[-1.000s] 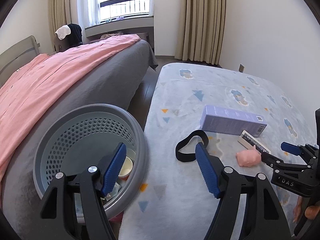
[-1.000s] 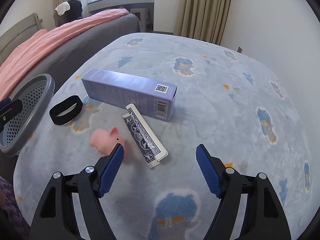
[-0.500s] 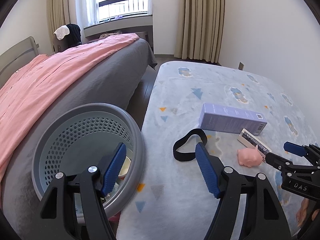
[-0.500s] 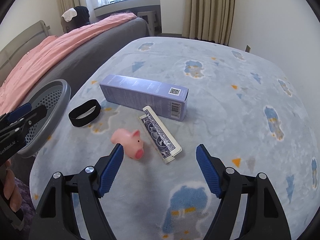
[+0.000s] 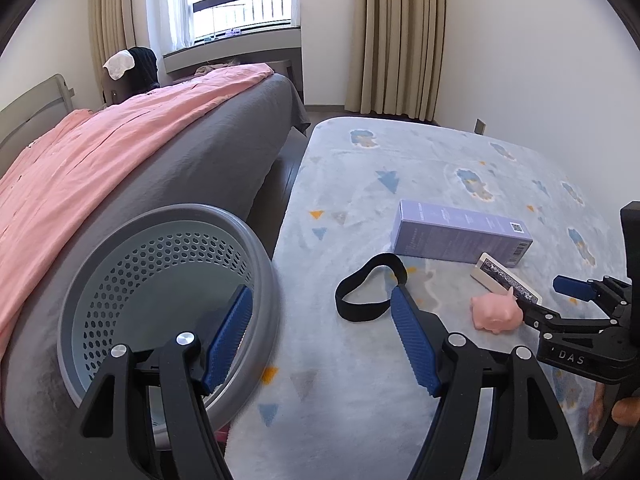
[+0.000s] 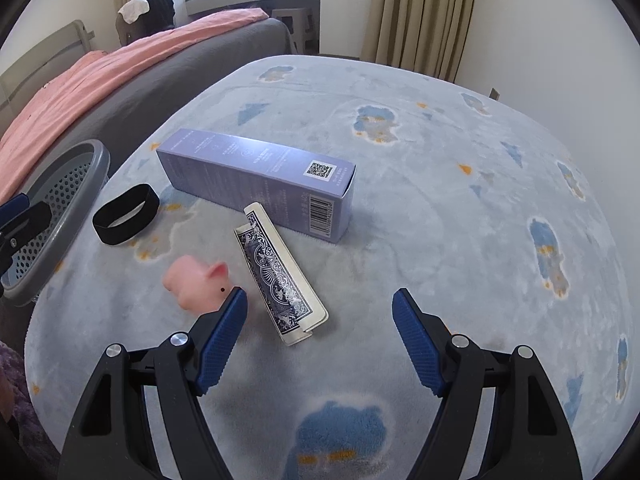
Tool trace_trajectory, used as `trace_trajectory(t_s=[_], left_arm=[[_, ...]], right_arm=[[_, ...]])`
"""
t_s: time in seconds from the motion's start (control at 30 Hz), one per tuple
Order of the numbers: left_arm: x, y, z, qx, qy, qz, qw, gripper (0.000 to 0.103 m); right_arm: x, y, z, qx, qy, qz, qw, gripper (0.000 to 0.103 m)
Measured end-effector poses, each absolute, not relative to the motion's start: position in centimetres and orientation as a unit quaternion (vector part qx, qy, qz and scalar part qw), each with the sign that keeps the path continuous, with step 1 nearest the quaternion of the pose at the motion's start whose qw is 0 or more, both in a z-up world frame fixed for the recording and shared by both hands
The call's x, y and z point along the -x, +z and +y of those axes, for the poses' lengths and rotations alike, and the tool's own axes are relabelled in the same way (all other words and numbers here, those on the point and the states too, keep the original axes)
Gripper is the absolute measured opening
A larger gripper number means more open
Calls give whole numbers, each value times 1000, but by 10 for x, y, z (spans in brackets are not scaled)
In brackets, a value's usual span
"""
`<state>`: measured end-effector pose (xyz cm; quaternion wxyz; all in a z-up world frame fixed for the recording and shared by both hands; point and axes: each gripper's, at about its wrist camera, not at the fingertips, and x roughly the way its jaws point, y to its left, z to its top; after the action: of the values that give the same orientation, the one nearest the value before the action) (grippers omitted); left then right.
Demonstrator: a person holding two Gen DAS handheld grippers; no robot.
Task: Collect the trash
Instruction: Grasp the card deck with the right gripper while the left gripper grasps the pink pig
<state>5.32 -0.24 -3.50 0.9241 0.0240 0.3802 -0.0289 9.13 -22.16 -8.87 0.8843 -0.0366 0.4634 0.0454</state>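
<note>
**Both grippers held wide apart over the rug, nothing gripped**

The right gripper point(image 6: 318, 306) is seen with its jaws spread wide and nothing between the pads. Its left pad point(image 6: 224, 328) lies just beside the snout of the pink pig toy point(image 6: 198, 284); whether they touch cannot be told, as the toy is blurred. The left gripper point(image 5: 320, 318) is likewise wide open and empty; its left pad is seen against the inside of the grey perforated basket point(image 5: 256, 256), its right pad in front of the black elastic band point(image 5: 362, 298).

The lower part of the basket is hidden behind the left gripper's frame, so its contents cannot be made out. In the left wrist view the right gripper's fingers cover part of the card box. Fingers of a hand point(image 5: 624, 414) are cut off at the right edge.

The playing-card box point(image 6: 278, 276) lies flat on the patterned rug point(image 6: 440, 160), ahead of the right gripper's open jaws and nearer its left pad. One end is close against the purple carton point(image 6: 256, 178), which lies lengthwise beyond it. The band lies between carton and basket.
</note>
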Motion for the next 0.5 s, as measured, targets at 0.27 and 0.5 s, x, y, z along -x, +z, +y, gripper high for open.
trace_trajectory(t_s=[0.27,0.5], left_arm=[[-54,-36,-3,-24,-30,382,923,69],[-54,-37,-3,-25,-29,383,923,69]], right_arm=[[-99,-88,-218,34,50,454,889,72],[-105,-87,-217,30,63,456,887,66]])
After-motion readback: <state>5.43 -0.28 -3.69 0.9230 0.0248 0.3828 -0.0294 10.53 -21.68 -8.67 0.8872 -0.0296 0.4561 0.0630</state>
